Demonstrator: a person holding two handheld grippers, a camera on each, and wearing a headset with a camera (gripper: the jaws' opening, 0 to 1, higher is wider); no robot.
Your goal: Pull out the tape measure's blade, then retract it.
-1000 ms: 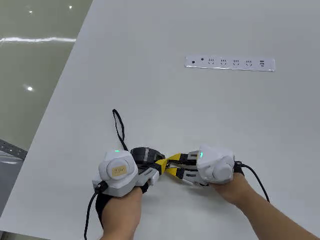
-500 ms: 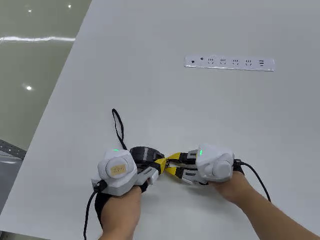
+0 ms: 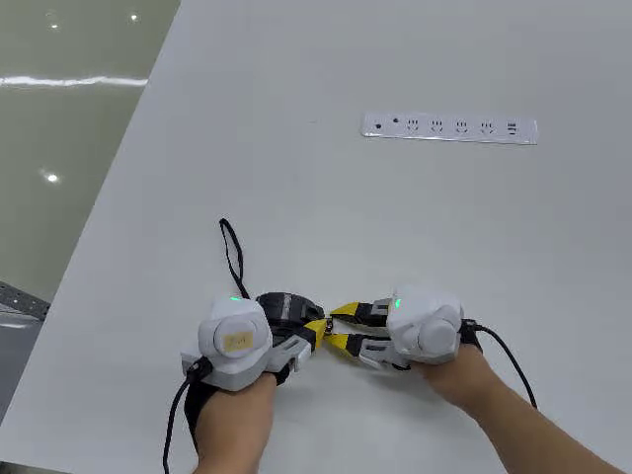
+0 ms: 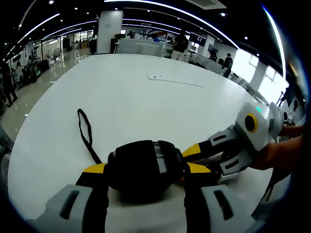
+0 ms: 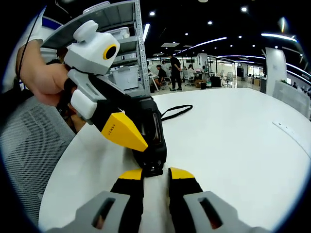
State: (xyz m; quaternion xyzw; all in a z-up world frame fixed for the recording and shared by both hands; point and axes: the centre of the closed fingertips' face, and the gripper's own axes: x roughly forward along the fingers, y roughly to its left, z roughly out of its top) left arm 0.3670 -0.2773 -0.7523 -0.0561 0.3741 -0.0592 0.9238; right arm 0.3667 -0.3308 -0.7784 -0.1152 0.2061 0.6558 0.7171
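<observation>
A black tape measure point(image 3: 286, 304) lies on the white table point(image 3: 415, 227), its black wrist strap point(image 3: 233, 255) trailing away behind it. My left gripper point(image 3: 293, 318) is shut on its case; in the left gripper view the case point(image 4: 141, 167) sits between the two yellow-tipped fingers. My right gripper point(image 3: 337, 326) faces it from the right. Its yellow fingertips point(image 5: 181, 174) stand slightly apart on either side of the case's blade mouth point(image 5: 153, 169). No blade shows outside the case. The right gripper point(image 4: 240, 141) also enters the left gripper view from the right.
A white power strip point(image 3: 449, 127) lies flat on the far side of the table. The table's left edge point(image 3: 109, 188) drops to the floor. A black cable point(image 3: 504, 351) runs back from the right gripper along the person's arm.
The head camera has shifted a little. Both grippers and the tape measure stay in the same places, and the right jaws' gap looks unchanged.
</observation>
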